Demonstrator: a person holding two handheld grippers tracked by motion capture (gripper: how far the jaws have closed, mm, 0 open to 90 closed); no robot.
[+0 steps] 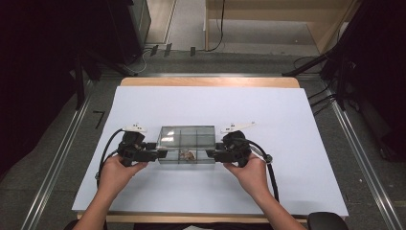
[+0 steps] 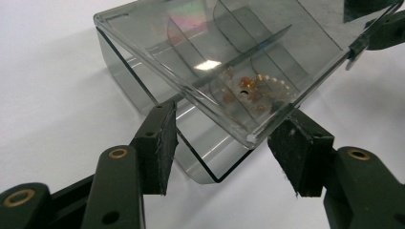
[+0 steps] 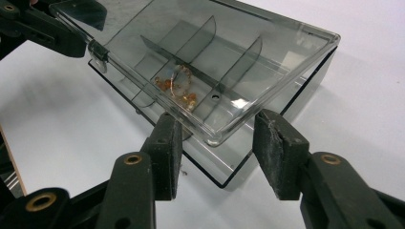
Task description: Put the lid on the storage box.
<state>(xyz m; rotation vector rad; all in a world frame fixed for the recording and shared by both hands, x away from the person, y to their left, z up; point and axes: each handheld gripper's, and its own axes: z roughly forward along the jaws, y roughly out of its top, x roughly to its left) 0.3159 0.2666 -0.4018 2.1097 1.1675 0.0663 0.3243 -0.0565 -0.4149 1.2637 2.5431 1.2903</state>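
A smoky clear plastic box (image 1: 186, 143) with inner dividers lies on the white sheet. Its lid (image 2: 215, 43) is tilted up off the base (image 2: 119, 67) at the near side. Small amber beads (image 2: 253, 88) lie in one compartment. My left gripper (image 1: 162, 153) is at the box's left end, open, with the lid's near corner between its jaws (image 2: 222, 138). My right gripper (image 1: 209, 154) is at the right end, open, straddling the lid's other near corner (image 3: 217, 138). The lid edge seems to rest on one jaw of each; I cannot tell for certain.
A white sheet (image 1: 287, 124) covers the wooden table (image 1: 210, 81), with free room on every side of the box. Beyond the far edge are grey floor, cables and dark stands. Metal rails (image 1: 364, 158) run along both sides.
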